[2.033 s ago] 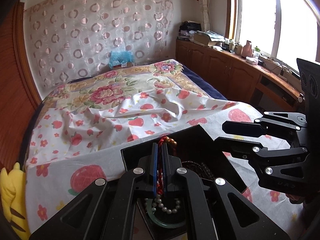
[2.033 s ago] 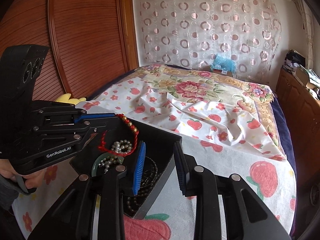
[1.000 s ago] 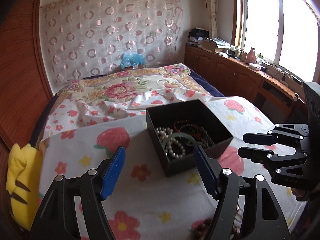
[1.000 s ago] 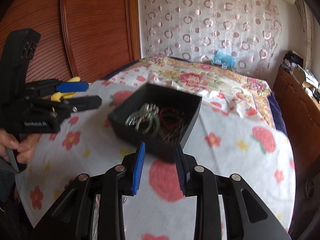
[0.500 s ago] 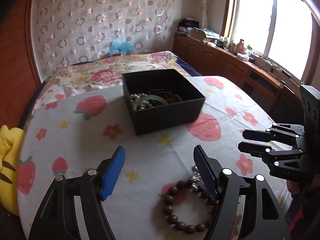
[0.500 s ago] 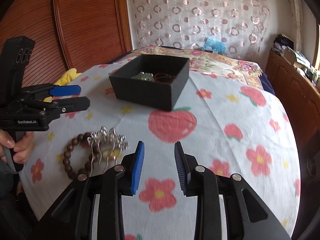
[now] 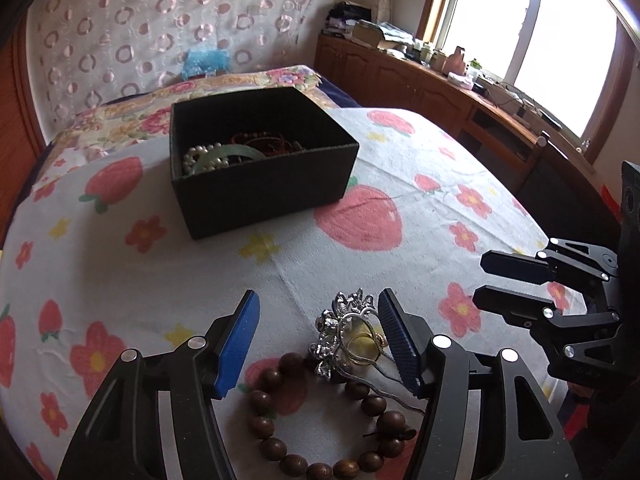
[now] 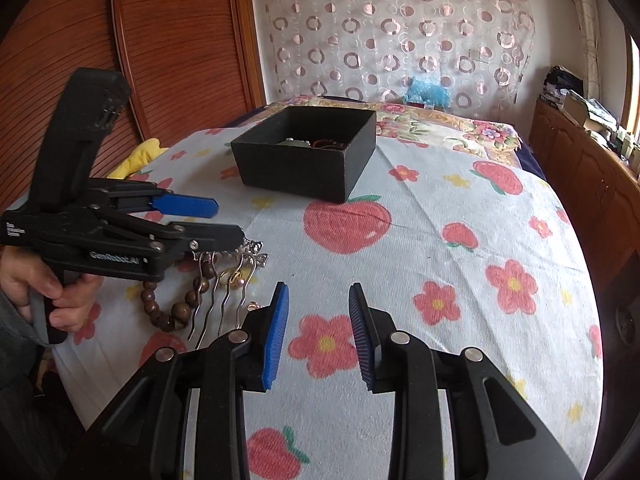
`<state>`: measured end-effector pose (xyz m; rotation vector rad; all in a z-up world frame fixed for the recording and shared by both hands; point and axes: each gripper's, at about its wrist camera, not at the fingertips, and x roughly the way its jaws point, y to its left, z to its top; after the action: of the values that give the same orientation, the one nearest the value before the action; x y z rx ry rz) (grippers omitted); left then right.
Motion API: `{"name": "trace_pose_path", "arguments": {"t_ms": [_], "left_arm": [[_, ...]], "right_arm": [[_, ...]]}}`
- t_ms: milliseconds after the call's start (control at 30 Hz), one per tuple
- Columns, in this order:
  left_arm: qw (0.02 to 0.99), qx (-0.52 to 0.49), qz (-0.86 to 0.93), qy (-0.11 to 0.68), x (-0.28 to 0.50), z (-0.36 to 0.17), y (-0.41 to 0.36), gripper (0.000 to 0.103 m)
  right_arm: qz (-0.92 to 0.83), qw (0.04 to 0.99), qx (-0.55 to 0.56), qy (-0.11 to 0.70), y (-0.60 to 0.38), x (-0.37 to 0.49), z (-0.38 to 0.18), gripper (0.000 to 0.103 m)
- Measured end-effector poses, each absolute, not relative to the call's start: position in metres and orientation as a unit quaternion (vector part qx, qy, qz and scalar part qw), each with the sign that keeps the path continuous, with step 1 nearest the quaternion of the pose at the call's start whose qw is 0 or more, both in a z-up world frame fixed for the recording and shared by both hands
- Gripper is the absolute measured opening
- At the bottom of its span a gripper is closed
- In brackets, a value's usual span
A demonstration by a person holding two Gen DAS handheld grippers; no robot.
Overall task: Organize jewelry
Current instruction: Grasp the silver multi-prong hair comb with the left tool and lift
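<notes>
The left gripper [image 7: 318,338], jaws spread wide, hangs over the silver hair comb [image 7: 348,334] at lower centre, its prongs trailing toward the lower right. The right gripper [image 8: 318,336], partly spread and empty, sits farther off, right of the comb.

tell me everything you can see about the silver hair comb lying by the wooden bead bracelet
The ornate silver metal hair comb has a leafy, flower-like head with a round yellowish stone and long wavy prongs. It lies flat on the strawberry-print cloth, its prongs crossing over the brown wooden bead bracelet and touching it. The open left hand-held gripper straddles its head without clearly touching it.
</notes>
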<state>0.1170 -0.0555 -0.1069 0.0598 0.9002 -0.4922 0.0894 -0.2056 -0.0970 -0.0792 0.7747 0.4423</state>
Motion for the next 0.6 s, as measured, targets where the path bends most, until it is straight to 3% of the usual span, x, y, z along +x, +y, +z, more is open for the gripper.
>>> {"name": "trace_pose_path", "arguments": {"t_ms": [233, 400, 600], "left_arm": [[0.864, 0.027, -0.242, 0.44, 0.1177, -0.1123, -0.0563, 0.04], [0.863, 0.02, -0.251, 0.438, 0.1144, -0.1121, -0.0549, 0.034], [0.864, 0.014, -0.261, 0.43, 0.1093, -0.1073, -0.0537, 0.014]], "right_arm": [[0.214, 0.9, -0.031, 0.379, -0.2073, 0.0888, -0.1034, 0.034], [0.214, 0.9, -0.031, 0.379, -0.2073, 0.0878, -0.1048, 0.034], [0.213, 0.9, -0.031, 0.379, -0.2076, 0.0878, -0.1069, 0.034]]}}
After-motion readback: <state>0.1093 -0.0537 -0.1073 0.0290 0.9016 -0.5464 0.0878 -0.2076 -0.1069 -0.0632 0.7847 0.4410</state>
